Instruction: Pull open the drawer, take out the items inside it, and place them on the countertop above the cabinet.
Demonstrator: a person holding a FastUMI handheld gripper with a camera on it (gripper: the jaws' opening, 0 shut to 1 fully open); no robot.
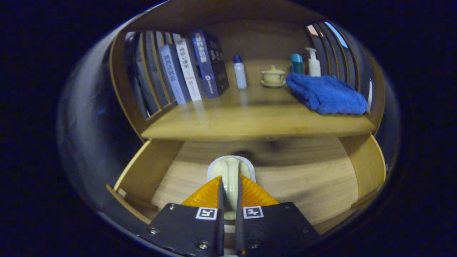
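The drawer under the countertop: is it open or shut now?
Open. The drawer is pulled out below the countertop, so its wooden floor and side walls show. The gripper is shut on a pale brush over it.

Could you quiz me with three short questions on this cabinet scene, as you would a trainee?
1. True or false: the drawer is pulled open.
2. What do the gripper fingers pinch? A) pale brush handle B) blue towel C) lidded cup
3. On the countertop, what stands between the books and the lidded cup?

Key: 1 true. 2 A, both fingers press on it above the drawer floor. 3 The white bottle with a blue cap.
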